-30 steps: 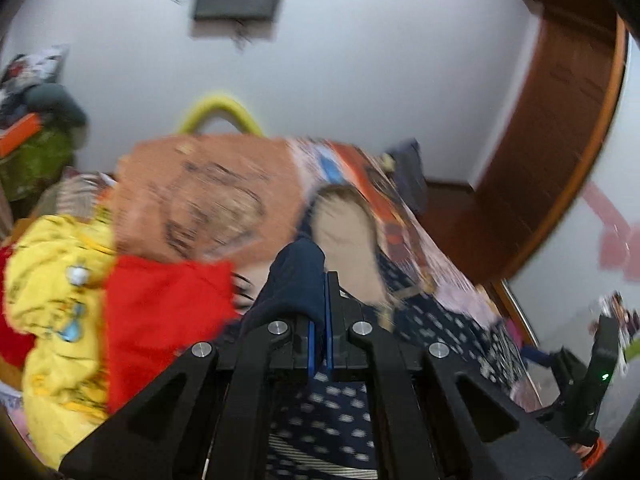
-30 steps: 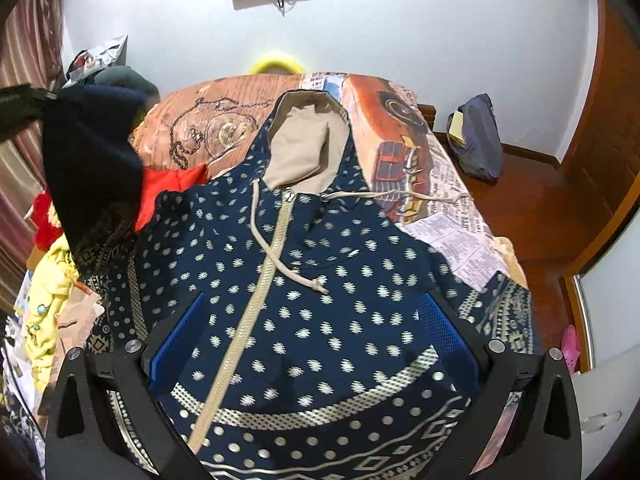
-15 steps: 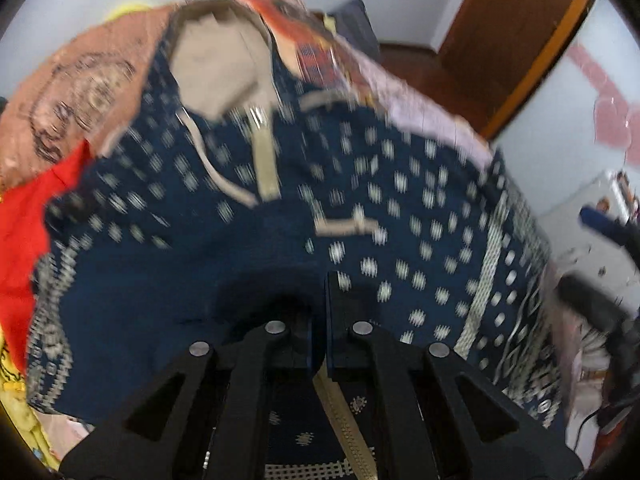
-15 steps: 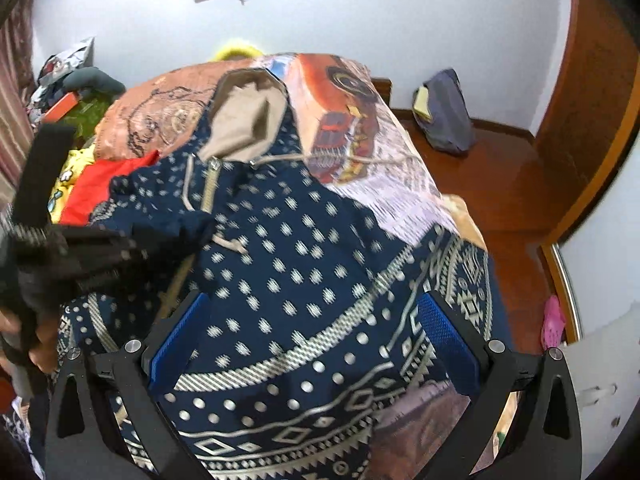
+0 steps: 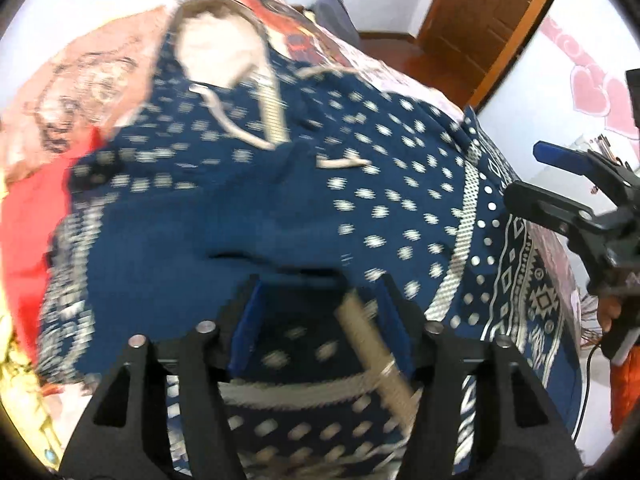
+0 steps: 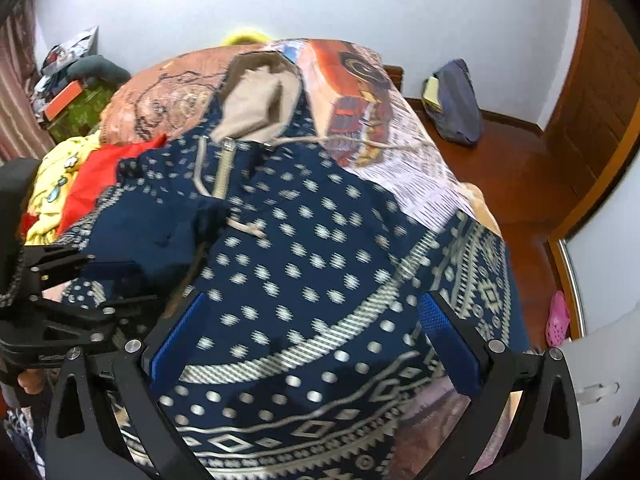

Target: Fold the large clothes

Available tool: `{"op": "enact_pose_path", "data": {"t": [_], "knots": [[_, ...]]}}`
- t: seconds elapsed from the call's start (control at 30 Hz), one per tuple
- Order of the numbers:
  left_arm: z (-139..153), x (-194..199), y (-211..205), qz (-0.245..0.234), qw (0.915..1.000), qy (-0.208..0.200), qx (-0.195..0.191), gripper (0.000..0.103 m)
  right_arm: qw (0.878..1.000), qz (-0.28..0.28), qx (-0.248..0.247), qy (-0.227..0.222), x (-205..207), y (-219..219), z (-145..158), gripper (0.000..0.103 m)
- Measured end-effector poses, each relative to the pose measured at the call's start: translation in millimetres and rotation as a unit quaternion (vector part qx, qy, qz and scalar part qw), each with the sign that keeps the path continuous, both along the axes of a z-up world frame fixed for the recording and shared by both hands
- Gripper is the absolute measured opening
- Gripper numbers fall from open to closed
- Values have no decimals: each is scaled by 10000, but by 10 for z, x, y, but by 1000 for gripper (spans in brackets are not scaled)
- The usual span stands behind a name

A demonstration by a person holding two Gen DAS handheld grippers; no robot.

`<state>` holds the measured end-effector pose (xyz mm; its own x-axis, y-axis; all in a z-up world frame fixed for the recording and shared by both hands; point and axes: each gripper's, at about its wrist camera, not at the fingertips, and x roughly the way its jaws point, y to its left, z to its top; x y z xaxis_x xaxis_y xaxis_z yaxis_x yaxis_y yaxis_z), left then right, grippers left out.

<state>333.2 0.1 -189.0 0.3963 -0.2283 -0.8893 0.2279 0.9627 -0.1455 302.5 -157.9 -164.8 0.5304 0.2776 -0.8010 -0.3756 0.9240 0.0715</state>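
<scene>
The left hand-held gripper [image 5: 320, 320] has just opened, dropping the sleeve [image 5: 192, 240] across the hoodie [image 6: 304, 248]; the right hand-held gripper [image 6: 312, 336] gapes empty

hoodie [image 6: 320, 248] spread flat on bed [image 6: 404, 152], hood [image 6: 256, 96] at far end, hem nearest | sleeve [image 6: 160, 228] folded across its left front | clothes pile [image 6: 80, 176] left of hoodie | bag [image 6: 456, 104] on floor [image 6: 520, 168] right of bed | door [image 6: 608, 92] far right

navy patterned hoodie [image 6: 320, 248], bed [image 6: 404, 152], right tool [image 6: 312, 340] agape
</scene>
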Motion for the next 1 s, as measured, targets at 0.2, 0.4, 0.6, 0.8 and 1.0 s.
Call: {"op": "enact_pose_path", "data": {"t": [0.2, 0.4, 0.6, 0.8, 1.0], "knots": [[258, -320, 890, 702, 9965, -427, 170, 68, 9986, 481, -146, -144, -28, 449, 40, 103], [110, -531, 1670, 1444, 9882, -356, 370, 68, 9937, 1041, -408, -96, 17, 988, -119, 103], [-229, -720, 2149, 1864, 9821, -148, 212, 68, 9848, 1464, -934, -36, 86, 1489, -396, 100], [-512, -703, 2350, 1974, 9803, -97, 6, 59, 9799, 1610, -1169, 146, 178, 1759, -617, 84], [-758, -538, 2350, 2002, 9785, 33, -499, 45, 9801, 1581, -1177, 216, 295, 1762, -735, 59]]}}
